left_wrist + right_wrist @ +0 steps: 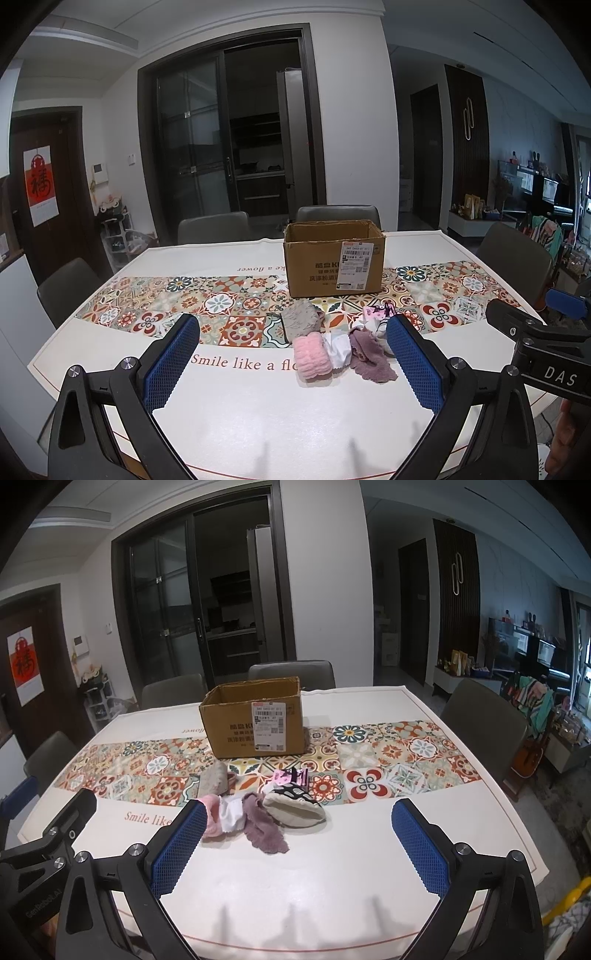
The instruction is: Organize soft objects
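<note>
Several soft items lie in a cluster mid-table: a grey fuzzy piece (300,319), a pink fluffy roll (313,355), a white cloth (340,347), a mauve cloth (369,360), a beige patterned slipper (295,806) and a pink packet (290,776). An open cardboard box (334,258) stands just behind them. My left gripper (295,365) is open and empty, hovering in front of the cluster. My right gripper (299,845) is open and empty, also short of it. The left view shows the right gripper's body (539,332) at the right edge.
The white table (332,886) has a patterned tile runner (388,760) across its middle. Grey chairs (291,674) stand around the far and side edges. Sliding glass doors are behind, and a cluttered living area lies to the right.
</note>
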A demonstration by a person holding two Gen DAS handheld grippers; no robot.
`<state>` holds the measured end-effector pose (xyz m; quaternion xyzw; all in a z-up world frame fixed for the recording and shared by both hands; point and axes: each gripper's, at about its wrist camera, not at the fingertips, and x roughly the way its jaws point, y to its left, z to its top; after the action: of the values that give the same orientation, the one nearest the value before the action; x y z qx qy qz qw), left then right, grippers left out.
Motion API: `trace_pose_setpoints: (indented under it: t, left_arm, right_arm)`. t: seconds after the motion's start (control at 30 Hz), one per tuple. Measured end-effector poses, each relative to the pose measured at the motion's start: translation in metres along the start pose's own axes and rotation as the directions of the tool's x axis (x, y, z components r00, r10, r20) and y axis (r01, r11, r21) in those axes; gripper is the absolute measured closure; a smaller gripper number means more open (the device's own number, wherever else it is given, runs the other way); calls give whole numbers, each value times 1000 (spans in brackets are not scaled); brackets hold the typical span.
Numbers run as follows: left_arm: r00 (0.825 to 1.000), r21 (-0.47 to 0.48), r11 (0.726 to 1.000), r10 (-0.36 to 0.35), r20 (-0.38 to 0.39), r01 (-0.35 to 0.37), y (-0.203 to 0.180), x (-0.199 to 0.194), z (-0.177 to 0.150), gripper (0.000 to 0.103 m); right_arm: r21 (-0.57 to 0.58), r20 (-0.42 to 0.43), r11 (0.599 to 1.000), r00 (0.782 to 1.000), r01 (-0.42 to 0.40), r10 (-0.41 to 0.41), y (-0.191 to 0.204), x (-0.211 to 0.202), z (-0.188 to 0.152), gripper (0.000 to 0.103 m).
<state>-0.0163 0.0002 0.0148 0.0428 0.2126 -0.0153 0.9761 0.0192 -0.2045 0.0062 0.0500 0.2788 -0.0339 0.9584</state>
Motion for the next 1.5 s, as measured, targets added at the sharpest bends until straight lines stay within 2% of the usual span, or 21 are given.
trace_pose_setpoints:
  t: [0.77, 1.17, 1.5]
  left_arm:
    - [1000, 5, 1000, -6, -16, 7, -4, 3, -1, 0]
    - [993, 15, 999, -36, -108, 38, 4, 46, -11, 0]
    - [972, -33, 996, -90, -219, 84, 15, 103, -17, 2]
  right_arm:
    - [0, -10, 1000, 1000, 1, -1, -1, 3, 0, 1]
    - [13, -100, 1000, 995, 12, -10, 3, 38, -9, 1]
    - [42, -193, 999, 981, 14, -6, 12, 88, -10, 1]
